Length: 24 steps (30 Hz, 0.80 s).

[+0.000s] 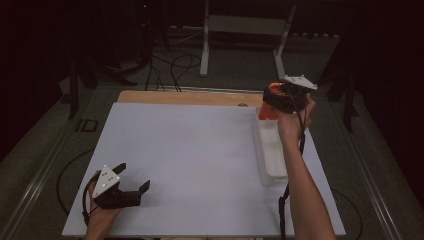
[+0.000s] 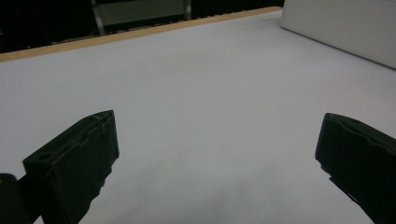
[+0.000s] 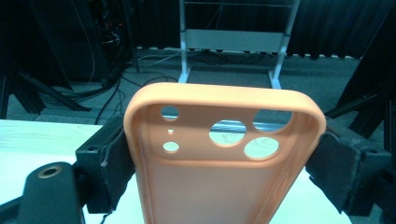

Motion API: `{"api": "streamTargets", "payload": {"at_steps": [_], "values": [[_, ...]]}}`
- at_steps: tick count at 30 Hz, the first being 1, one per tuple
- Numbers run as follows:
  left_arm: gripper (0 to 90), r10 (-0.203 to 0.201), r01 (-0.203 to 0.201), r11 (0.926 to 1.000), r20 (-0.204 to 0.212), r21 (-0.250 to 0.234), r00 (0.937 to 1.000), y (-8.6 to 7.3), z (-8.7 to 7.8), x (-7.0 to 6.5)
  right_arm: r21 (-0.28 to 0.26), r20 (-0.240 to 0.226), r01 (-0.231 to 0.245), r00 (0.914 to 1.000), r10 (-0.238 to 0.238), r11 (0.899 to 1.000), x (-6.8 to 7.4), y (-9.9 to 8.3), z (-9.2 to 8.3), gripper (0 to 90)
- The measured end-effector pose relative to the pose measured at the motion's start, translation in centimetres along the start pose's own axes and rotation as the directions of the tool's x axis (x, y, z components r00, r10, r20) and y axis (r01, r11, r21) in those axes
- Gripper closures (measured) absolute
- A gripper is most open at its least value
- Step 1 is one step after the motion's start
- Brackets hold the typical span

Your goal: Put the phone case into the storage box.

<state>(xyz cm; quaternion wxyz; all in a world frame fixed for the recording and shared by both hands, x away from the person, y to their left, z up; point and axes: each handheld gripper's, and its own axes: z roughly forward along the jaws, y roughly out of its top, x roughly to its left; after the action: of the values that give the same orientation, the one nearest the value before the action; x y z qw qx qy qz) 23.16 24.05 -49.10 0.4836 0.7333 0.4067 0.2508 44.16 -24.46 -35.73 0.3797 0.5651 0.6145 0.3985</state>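
so, my right gripper (image 3: pixel 224 154) clamps an orange phone case (image 3: pixel 219 177) by its long edges, lifted over the far end of the white tray (image 1: pixel 272 150).
the right gripper view shows the case's hollow inside and camera cut-outs; the high view gives only an orange patch there, and my left gripper (image 1: pixel 134 181), jaws wide and holding nothing, low over the white table (image 1: pixel 200 150) at its near left.
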Motion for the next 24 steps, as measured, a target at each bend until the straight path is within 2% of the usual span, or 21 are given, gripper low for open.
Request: {"api": "streamTargets", "payload": {"at_steps": [10,24], "values": [[0.4,-0.003,0.003,1.0000,-0.003,-0.009,1.0000,0.0,-0.2,0.1,0.011,0.023,0.002,0.9997,-0.002,1.000,-0.2,-0.5,0.7,15.8],[0.4,-0.004,0.004,1.0000,-0.001,-0.006,1.0000,0.0,-0.1,0.1,0.029,0.029,0.003,0.9996,-0.004,1.000,-0.5,-1.1,1.6,15.7]]}}
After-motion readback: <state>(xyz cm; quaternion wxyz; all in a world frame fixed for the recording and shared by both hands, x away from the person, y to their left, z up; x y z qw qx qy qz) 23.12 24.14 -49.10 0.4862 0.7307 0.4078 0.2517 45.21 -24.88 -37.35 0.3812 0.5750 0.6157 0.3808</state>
